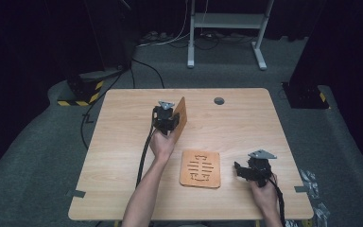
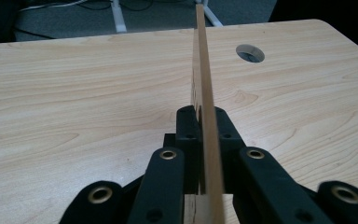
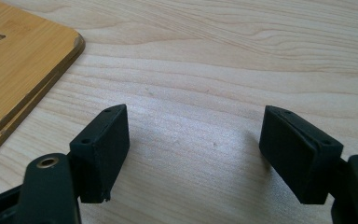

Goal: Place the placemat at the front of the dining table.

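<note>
Jaws on your left gripper (image 2: 200, 154) are clamped on a thin wooden panel (image 2: 204, 93), holding it upright on edge over the middle of the counter (image 2: 74, 93), just left of the round cable hole (image 2: 250, 52). Your right gripper (image 3: 193, 149) sits low over the counter at the near right with jaws wide apart and nothing between them, and a slotted wooden board (image 1: 200, 168) lies flat just to its left.

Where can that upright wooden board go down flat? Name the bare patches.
Bare tabletop left of the thin upright wooden board, and right of it up to the round grommet hole. Crowded near the front: flat slotted wooden board, with the right tongs beside it.
</note>
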The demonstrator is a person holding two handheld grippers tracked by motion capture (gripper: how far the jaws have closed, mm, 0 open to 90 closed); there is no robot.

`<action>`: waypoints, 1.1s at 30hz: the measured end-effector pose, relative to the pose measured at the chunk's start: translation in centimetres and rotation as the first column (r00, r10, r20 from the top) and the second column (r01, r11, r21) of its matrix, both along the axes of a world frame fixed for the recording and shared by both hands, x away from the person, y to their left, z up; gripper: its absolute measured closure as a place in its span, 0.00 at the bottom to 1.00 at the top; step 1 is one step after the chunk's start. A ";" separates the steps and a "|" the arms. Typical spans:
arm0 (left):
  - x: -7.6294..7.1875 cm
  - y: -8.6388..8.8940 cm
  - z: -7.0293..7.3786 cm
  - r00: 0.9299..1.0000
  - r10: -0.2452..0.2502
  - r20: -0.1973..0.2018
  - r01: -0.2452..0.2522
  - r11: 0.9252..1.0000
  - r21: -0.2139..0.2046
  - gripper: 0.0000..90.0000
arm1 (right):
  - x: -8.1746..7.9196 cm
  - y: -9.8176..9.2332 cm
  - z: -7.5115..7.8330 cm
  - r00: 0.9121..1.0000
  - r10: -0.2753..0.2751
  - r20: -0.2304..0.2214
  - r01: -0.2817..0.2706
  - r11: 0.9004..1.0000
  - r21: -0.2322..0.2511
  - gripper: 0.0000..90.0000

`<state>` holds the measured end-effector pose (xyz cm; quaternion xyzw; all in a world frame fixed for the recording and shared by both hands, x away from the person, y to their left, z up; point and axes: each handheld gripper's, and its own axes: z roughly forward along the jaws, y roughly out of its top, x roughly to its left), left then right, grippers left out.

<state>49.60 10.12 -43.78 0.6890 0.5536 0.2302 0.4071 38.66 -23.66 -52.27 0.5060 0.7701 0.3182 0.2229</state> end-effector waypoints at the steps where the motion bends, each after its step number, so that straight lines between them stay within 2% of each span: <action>1: 0.0 0.0 0.0 1.000 0.000 0.000 0.000 1.000 0.000 0.93 | 0.0 0.0 0.0 1.000 0.000 0.000 0.000 1.000 0.000 0.27; 2: -0.1 0.0 0.0 1.000 0.006 0.001 -0.006 1.000 0.000 0.93 | 0.0 0.0 0.0 1.000 0.000 0.001 0.000 1.000 -0.001 0.27; 4: -0.2 0.1 0.0 1.000 0.004 0.009 -0.005 0.999 0.036 0.92 | 0.0 0.0 0.0 1.000 0.001 0.003 -0.001 1.000 -0.003 0.27; 9: -0.2 0.2 -0.1 1.000 0.010 0.009 -0.010 0.999 0.046 0.90 | 0.0 0.0 0.0 1.000 -0.001 -0.001 0.001 1.000 0.001 0.27; 13: -0.2 0.1 -0.2 1.000 0.006 0.007 -0.006 0.997 0.076 0.89 | 0.0 0.0 0.0 1.000 -0.001 -0.002 0.001 1.000 0.002 0.27; 27: -0.3 1.3 -0.7 0.999 0.034 -0.017 -0.032 0.995 0.093 0.81 | 0.0 0.0 0.0 1.000 -0.002 -0.003 0.002 1.000 0.001 0.27; 33: 0.1 1.8 -1.1 0.998 0.045 -0.042 -0.041 0.995 0.095 0.75 | 0.0 0.0 0.0 1.000 -0.002 -0.005 0.002 1.000 0.003 0.27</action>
